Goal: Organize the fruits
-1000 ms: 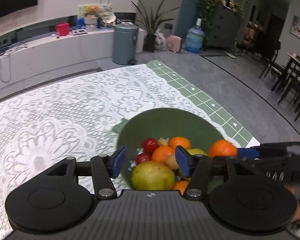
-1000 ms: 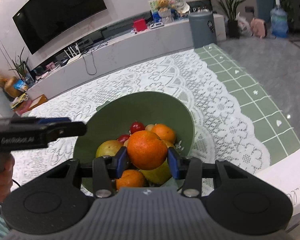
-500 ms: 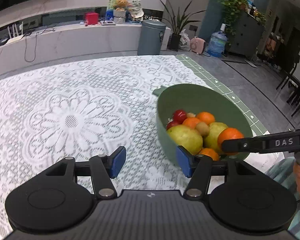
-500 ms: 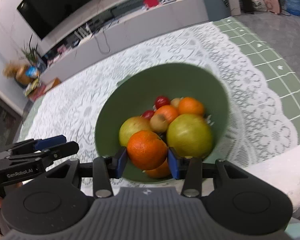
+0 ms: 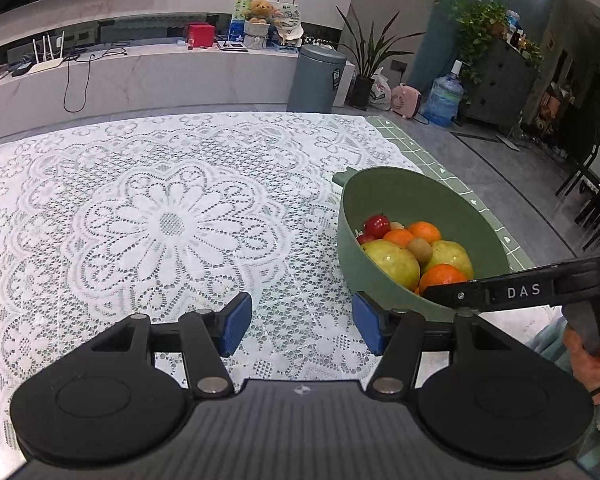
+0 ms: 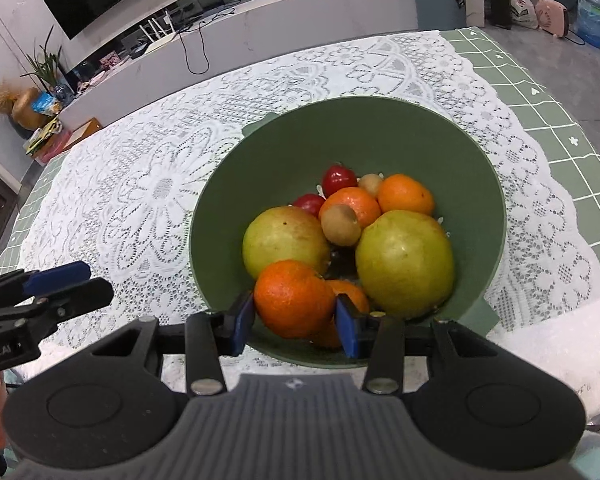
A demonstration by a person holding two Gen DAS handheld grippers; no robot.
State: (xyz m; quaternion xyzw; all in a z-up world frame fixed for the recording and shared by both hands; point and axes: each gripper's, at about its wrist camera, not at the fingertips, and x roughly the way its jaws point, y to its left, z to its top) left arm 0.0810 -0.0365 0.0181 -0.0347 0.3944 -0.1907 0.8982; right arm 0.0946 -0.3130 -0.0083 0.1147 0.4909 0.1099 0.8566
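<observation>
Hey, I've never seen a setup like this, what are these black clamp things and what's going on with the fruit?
A person holds a two-finger clamp tool in each hand; each tool carries a wide-angle camera looking along its fingers, giving the two pictures. The right gripper is closed on an orange over the near rim of a green bowl. The bowl sits on a white lace tablecloth and holds more oranges, two big yellow-green fruits and small red ones. The left gripper is open and empty, hovering above the cloth beside the bowl.
</observation>
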